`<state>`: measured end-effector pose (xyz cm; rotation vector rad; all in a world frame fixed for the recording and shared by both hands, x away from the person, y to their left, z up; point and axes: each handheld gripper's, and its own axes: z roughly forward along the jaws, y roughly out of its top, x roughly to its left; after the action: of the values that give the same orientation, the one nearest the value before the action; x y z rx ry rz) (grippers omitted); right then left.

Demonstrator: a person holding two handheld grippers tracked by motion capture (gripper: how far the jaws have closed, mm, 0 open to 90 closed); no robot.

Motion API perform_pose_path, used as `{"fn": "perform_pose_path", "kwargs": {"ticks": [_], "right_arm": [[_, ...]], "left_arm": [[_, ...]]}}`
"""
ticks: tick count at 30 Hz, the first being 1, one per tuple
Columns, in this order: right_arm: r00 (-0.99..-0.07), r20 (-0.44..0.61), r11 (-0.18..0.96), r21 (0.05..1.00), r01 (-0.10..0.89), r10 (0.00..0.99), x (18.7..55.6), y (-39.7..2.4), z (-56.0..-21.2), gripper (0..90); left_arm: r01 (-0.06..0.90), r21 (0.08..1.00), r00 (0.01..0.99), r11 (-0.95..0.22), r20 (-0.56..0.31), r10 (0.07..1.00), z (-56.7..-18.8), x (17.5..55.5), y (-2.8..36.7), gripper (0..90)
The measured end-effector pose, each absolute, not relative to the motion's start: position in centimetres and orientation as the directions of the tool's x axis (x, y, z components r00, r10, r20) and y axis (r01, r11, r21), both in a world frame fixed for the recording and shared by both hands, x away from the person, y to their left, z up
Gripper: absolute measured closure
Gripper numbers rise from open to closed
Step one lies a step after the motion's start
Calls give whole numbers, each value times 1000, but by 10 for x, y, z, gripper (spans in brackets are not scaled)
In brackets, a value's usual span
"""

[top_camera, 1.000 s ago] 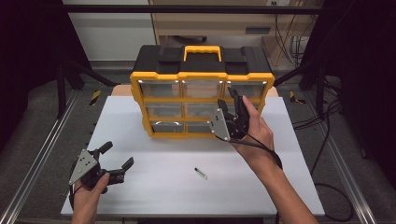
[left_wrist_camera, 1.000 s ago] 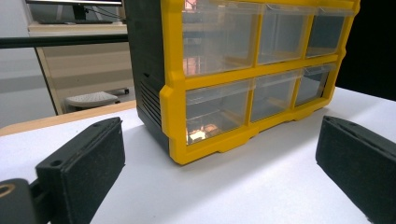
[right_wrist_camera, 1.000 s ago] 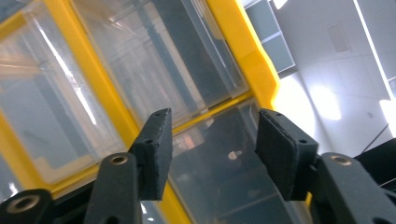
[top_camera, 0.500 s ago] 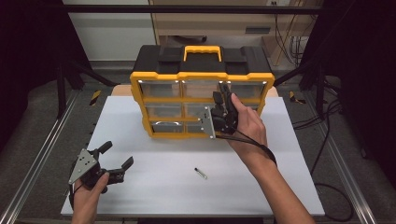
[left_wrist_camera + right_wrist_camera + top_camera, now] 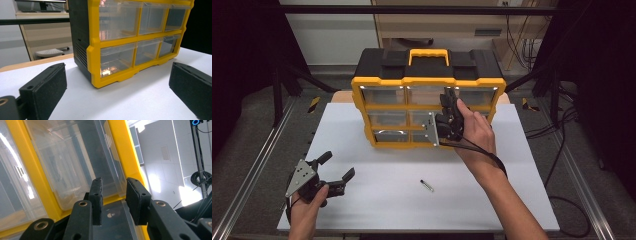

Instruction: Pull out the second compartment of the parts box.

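**Right jaws closing at a drawer front**

The yellow organizer [image 5: 428, 95] stood at the table's [image 5: 377, 210] far side. The right gripper [image 5: 113, 195] had been narrowing around a clear drawer's [image 5: 75, 165] lip, a gap remaining. The left gripper [image 5: 337, 170] rested near the front edge, jaws released.

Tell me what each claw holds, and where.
Left claw: open, nothing. Right claw has just been closing on a clear drawer, at its front lip; grip cannot be told.

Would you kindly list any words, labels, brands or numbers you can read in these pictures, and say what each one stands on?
There are none to read.
Organizer case: no brand, label or number legible on its black top, yellow frame or clear drawers.
Small cylindrical item on the white table: too small to tell any marking.
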<state>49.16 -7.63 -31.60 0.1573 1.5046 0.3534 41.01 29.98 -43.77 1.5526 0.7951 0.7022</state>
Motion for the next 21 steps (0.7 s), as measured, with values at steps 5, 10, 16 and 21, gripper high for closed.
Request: {"fn": "perform_pose_path", "kwargs": {"ticks": [5, 10, 16, 21], "right_arm": [[29, -947, 940, 315, -130, 321, 492, -76, -316, 686], [32, -948, 942, 311, -129, 317, 493, -77, -316, 696], [42, -952, 947, 294, -127, 302, 493, -78, -317, 708], [55, -956, 953, 279, -118, 287, 493, -79, -318, 728]], "left_arm": [[100, 992, 585, -71, -1, 811, -438, 410, 300, 14], [100, 992, 586, -71, -1, 810, -438, 410, 299, 15], [102, 992, 581, -75, 1, 814, -438, 410, 300, 15], [105, 991, 579, -77, 2, 815, -438, 409, 300, 16]]}}
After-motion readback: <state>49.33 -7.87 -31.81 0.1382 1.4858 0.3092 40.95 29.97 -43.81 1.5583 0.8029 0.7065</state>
